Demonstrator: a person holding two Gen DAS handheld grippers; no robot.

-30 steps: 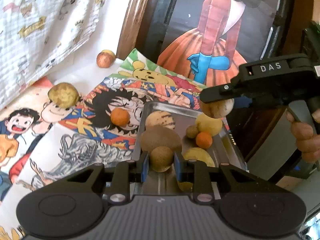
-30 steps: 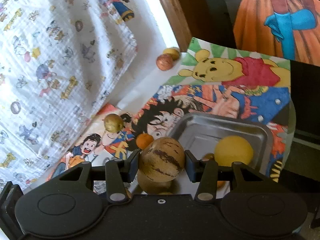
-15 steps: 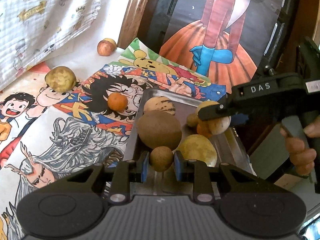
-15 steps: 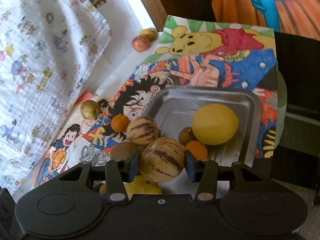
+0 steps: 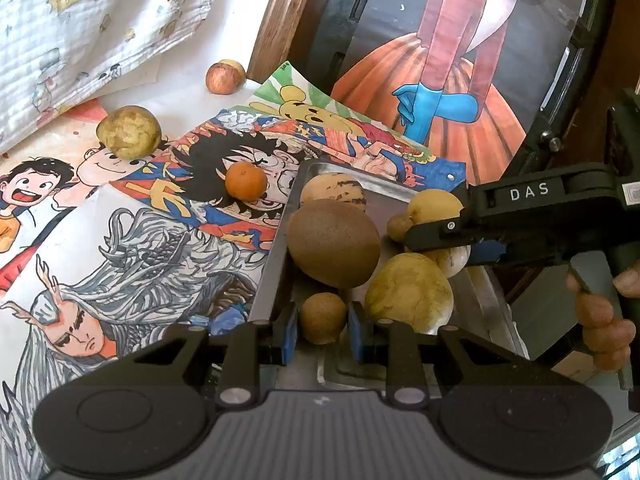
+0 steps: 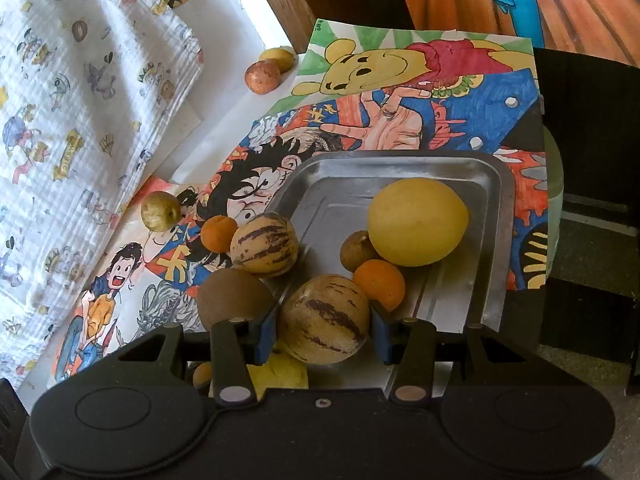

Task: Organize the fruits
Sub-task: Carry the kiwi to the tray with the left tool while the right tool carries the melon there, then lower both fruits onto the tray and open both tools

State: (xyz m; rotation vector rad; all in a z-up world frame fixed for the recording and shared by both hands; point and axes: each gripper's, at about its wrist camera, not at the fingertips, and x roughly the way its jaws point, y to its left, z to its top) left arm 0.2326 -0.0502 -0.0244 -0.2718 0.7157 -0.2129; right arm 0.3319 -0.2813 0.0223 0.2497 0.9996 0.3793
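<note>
A metal tray (image 5: 280,248) (image 6: 500,200) lies on cartoon posters and holds several fruits. Among them are a large brown fruit (image 5: 334,242), a striped one (image 5: 332,192), and yellow ones (image 5: 408,292) (image 6: 418,222). My left gripper (image 5: 323,332) is shut on a small brown fruit (image 5: 323,318) just over the tray's near end. My right gripper (image 6: 324,332) is shut on a striped melon-like fruit (image 6: 324,318), low in the tray beside an orange (image 6: 379,284). From the left wrist view it reaches in from the right, a person's hand (image 5: 600,320) on its handle.
Outside the tray, to its left, lie an orange (image 5: 245,180), a green-yellow round fruit (image 5: 128,131) and a reddish fruit (image 5: 220,77) with a yellow one (image 6: 276,58) behind it. A printed cloth (image 5: 80,32) hangs at the left. A wooden frame and a large picture stand behind.
My right gripper has come down with the striped fruit, from above the tray to low inside it. My left gripper, still holding the small brown fruit, has sunk closer to the tray's near end.
</note>
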